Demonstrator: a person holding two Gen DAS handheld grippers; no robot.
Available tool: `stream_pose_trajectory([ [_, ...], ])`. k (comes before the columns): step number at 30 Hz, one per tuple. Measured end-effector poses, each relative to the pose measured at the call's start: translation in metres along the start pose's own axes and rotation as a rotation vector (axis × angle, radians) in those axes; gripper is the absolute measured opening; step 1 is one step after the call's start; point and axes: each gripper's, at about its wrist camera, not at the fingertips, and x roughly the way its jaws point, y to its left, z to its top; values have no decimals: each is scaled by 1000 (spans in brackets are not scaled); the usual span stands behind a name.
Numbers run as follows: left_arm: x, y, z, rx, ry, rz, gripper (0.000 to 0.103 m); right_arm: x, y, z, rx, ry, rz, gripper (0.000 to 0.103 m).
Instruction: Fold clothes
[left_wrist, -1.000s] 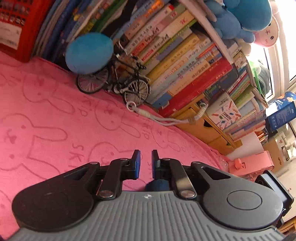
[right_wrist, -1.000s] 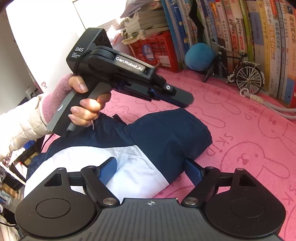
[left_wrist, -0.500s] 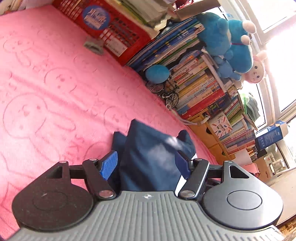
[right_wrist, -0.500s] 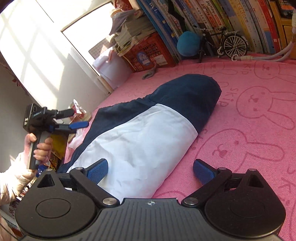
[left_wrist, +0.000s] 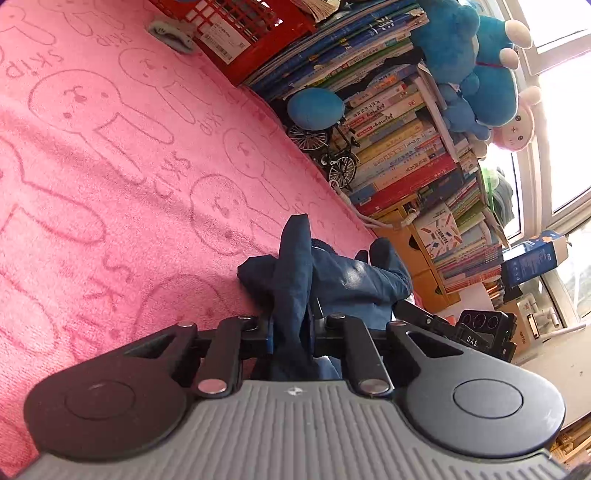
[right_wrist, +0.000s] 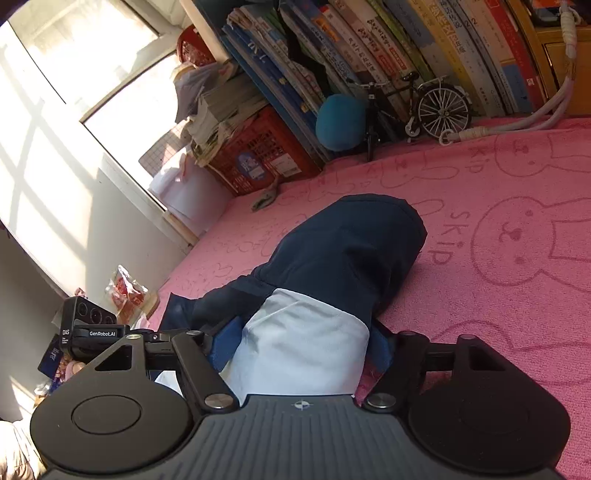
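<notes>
A navy and white garment lies on the pink rabbit-print blanket. In the left wrist view my left gripper is shut on a bunched navy fold of the garment, which stands up between the fingers. In the right wrist view my right gripper is open, its blue pads on either side of the white part of the garment. The left gripper's body shows at the lower left of the right wrist view, at the garment's near left edge.
Stacked books, a red crate, a blue ball and a model bicycle line the blanket's far edge. A white cord lies by the books. Plush toys sit above. The blanket's left edge drops toward a window wall.
My left gripper has closed on a navy fold of the garment. My right gripper has moved in, and the white part now sits between its open fingers.
</notes>
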Motion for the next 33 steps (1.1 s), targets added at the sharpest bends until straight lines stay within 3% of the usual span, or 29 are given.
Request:
stream_pose_trajectory([
  [3,19,-13,17,18,2,-30,13,-20,-2,10,-2,-53,1,49],
  [8,73,-41,56,117,-10,-44,14,-50,-13,43,-27,-124,-117,49],
  [11,101,-50,67,179,-8,94,23,-54,-34,65,0,-129,-283,59],
  [13,97,-55,62,265,-33,177,28,-54,-42,70,8,-102,-414,59],
  [14,89,-56,58,321,-60,214,29,-59,-42,67,-12,-99,-435,62],
  [18,48,-65,40,488,-151,431,39,-93,-9,31,-194,-96,-433,85],
  [20,28,-74,26,555,-181,553,39,-108,13,9,-273,-84,-443,86],
  [24,11,-107,-32,764,-182,715,43,-129,63,-39,-394,-43,-462,91],
  [28,7,-119,-68,719,-117,703,45,-130,107,-97,-471,12,-495,93],
  [33,-2,-136,-89,714,-147,698,45,-104,146,-155,-560,48,-530,97],
])
